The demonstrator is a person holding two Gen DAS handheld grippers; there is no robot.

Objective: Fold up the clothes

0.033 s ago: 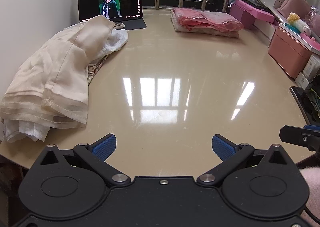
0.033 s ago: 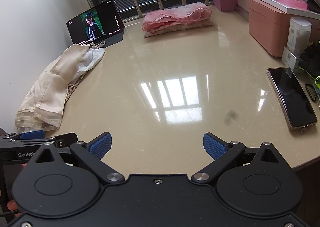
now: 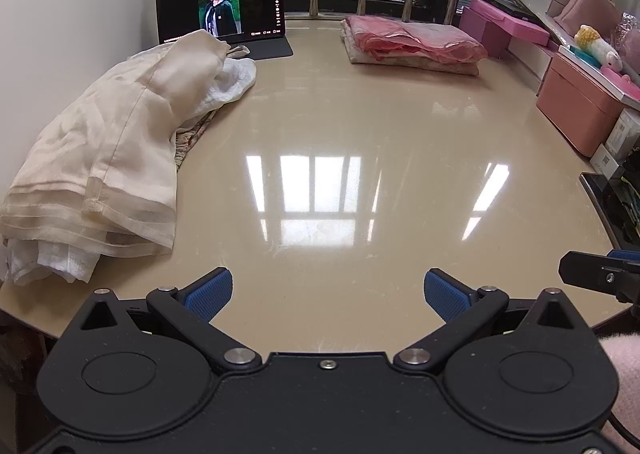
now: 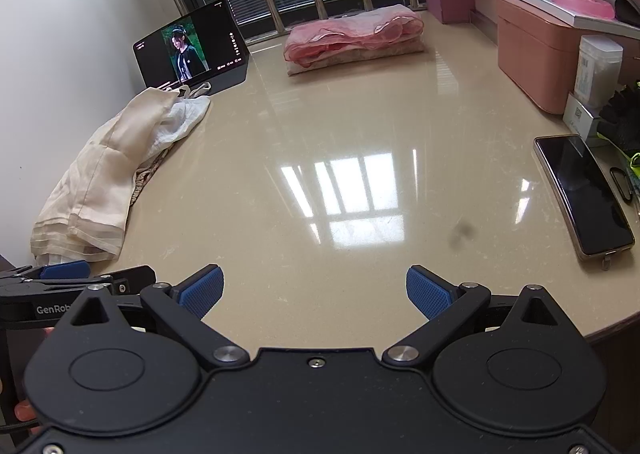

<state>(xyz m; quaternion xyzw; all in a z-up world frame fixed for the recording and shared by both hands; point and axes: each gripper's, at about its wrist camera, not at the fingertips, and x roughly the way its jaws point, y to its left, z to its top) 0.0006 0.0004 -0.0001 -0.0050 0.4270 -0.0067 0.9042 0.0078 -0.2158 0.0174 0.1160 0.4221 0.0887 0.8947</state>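
A loose heap of cream and white clothes (image 3: 108, 158) lies along the left side of the glossy beige table (image 3: 360, 114). The right wrist view shows the heap (image 4: 108, 174) at the left too. Folded pink garments (image 3: 416, 44) form a stack at the far side by the window, also in the right wrist view (image 4: 356, 38). Over the near table edge, my left gripper (image 3: 328, 292) stands open with nothing between its blue pads. To its right, my right gripper (image 4: 315, 290) is open and empty as well. Both are well short of the cream heap.
A tablet (image 3: 220, 6) playing a video stands at the far left behind the heap. A dark phone (image 4: 582, 194) lies near the right edge. Pink boxes (image 3: 576, 114) and a white container (image 4: 598, 66) line the right side. The wall is close on the left.
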